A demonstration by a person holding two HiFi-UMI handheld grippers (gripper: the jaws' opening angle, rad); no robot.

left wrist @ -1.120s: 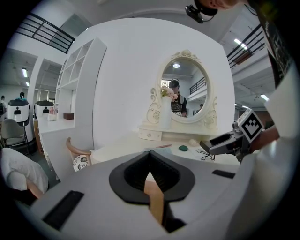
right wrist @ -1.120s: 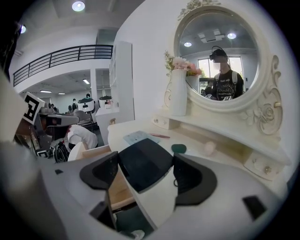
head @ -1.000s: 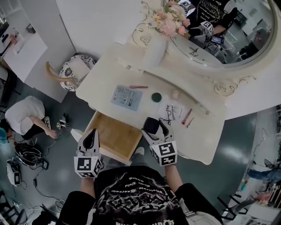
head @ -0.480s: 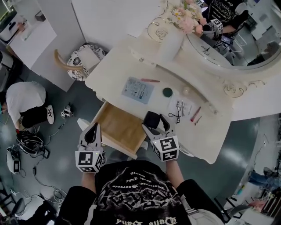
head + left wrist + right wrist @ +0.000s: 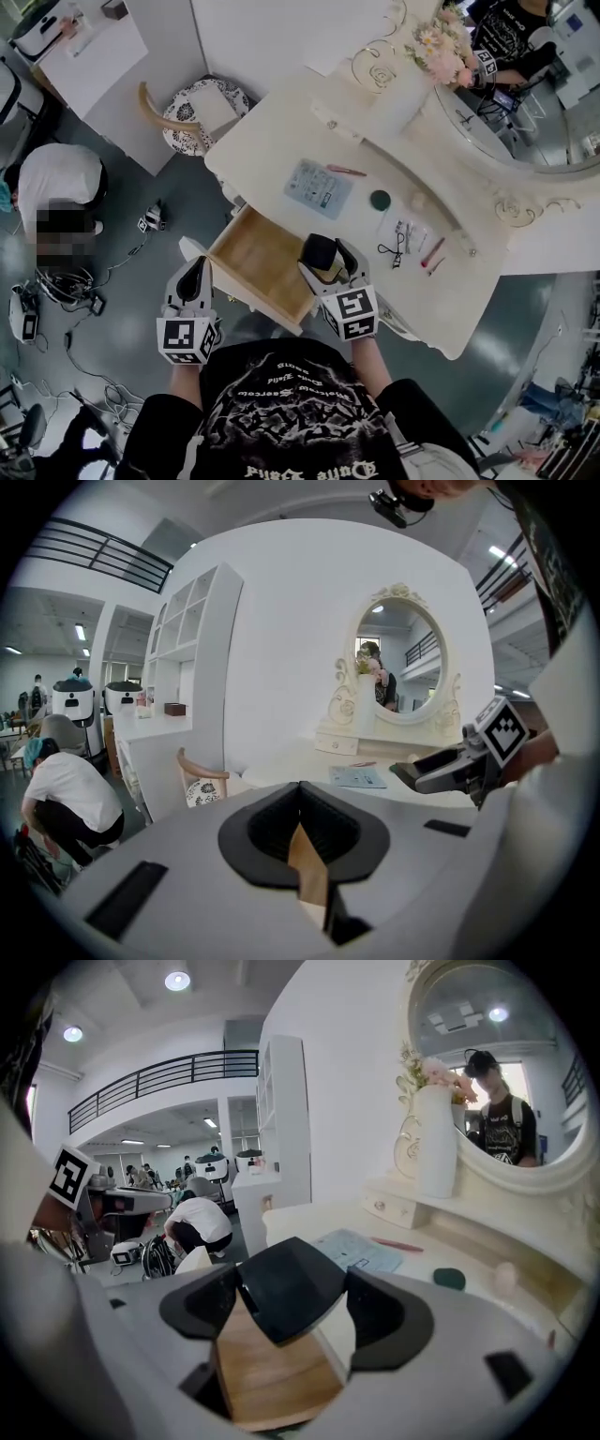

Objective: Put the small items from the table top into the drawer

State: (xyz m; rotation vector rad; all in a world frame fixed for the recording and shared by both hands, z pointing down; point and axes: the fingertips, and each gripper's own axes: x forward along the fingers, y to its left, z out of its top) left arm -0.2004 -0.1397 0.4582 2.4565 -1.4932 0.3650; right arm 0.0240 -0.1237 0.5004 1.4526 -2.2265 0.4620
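Left gripper [image 5: 196, 272] was shut and empty, held at near left. Right gripper [image 5: 324, 255] had its jaws wide, clamped on a black box [image 5: 286, 1290]. Both pointed away, tilted down.

Drawer [image 5: 253, 267] pulled out before table [image 5: 281, 131], box [image 5: 317, 255] in right tongs [image 5: 325, 247] over its right edge, leaflet [image 5: 319, 188] on table behind

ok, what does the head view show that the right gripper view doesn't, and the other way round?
Head view only: the patterned chair and the white packet near the table's right end.
Right gripper view only: balcony railing, ceiling lights.
Both: the right gripper clamping a black box at the open drawer, plus the blue sheet, red pen and green disc.
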